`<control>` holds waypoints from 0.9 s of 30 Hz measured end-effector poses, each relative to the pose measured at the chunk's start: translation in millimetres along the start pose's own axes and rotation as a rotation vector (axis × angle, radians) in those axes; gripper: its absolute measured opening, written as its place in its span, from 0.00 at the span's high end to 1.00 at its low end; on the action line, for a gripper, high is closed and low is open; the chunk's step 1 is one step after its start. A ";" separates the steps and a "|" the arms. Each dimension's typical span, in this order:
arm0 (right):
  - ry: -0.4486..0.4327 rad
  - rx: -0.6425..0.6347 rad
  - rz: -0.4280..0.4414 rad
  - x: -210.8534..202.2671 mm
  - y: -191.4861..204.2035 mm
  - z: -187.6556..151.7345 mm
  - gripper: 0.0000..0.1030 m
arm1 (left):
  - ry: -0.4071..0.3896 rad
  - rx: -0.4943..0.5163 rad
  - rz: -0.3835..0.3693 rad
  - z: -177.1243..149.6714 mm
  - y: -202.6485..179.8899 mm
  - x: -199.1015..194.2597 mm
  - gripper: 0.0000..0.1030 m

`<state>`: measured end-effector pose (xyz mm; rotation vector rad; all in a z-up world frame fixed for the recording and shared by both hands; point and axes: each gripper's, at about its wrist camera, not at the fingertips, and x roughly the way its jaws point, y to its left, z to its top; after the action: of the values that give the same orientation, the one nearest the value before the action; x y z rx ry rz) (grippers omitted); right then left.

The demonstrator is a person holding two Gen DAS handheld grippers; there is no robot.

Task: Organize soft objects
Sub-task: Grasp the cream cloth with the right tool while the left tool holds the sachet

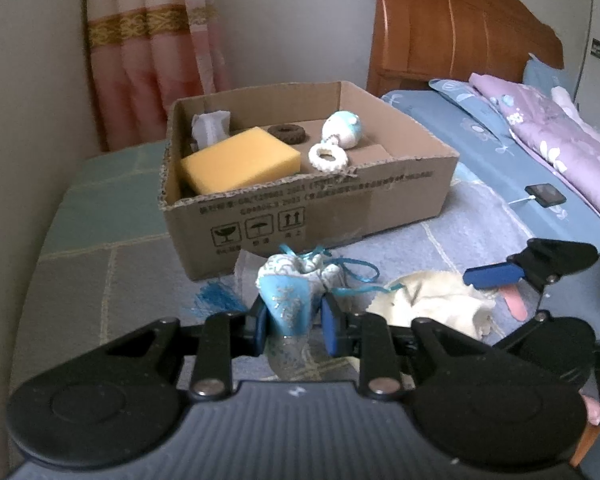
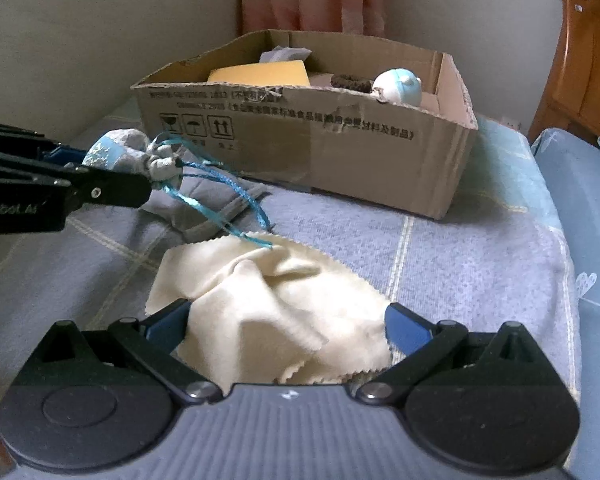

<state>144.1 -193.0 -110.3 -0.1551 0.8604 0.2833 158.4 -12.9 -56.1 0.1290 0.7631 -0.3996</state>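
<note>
Bedspread (image 2: 440, 248) checkered blue; left jaws pinching pouch (image 1: 288, 300); right jaws spread around cloth (image 2: 276, 304).

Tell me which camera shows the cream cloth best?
The right wrist view: the cream cloth fills the middle, lying between the open right tongs. The left wrist view catches it only small, off to the side, partly hidden.

One cardboard box (image 1: 340, 200) is recorded on the bed (image 1: 100, 272). Inside it, five items are counted: one yellow sponge (image 1: 240, 164), one dark ring (image 1: 288, 134), one white ring (image 1: 328, 157), one blue-and-white round toy (image 1: 342, 128) and one white wad (image 1: 210, 126). Outside the box, two soft items are noted: one blue drawstring pouch (image 1: 290, 292) and one cream cloth (image 2: 272, 312). Two grippers are counted, left gripper (image 1: 294, 320) and right gripper (image 2: 288, 320).
</note>
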 end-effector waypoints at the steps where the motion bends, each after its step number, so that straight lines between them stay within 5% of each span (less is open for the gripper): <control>1: 0.000 0.001 0.003 1.6 0.7 1.3 0.00 | 0.001 0.000 0.000 0.0 -0.2 0.1 0.76; 10: 0.000 -0.049 0.064 2.6 18.6 3.7 0.01 | -0.003 -0.003 -0.002 0.3 1.4 -0.8 0.76; 13: -0.005 -0.055 0.051 -0.3 19.5 2.8 0.08 | -0.002 -0.005 -0.002 0.0 2.8 -0.4 0.76; 22: -0.016 -0.068 0.021 -13.5 14.2 1.1 0.60 | -0.002 -0.006 -0.010 0.3 4.3 0.0 0.75; 24: -0.022 -0.075 0.024 -16.7 14.4 1.4 0.78 | -0.003 -0.007 -0.009 0.3 4.2 -1.2 0.75; 27: -0.032 -0.070 0.036 -24.7 12.5 4.2 0.86 | -0.006 -0.008 -0.006 0.9 4.8 -3.2 0.75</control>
<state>128.1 -184.7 -89.0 -0.2004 0.8222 0.3487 158.7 -7.8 -53.3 0.1178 0.7593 -0.4029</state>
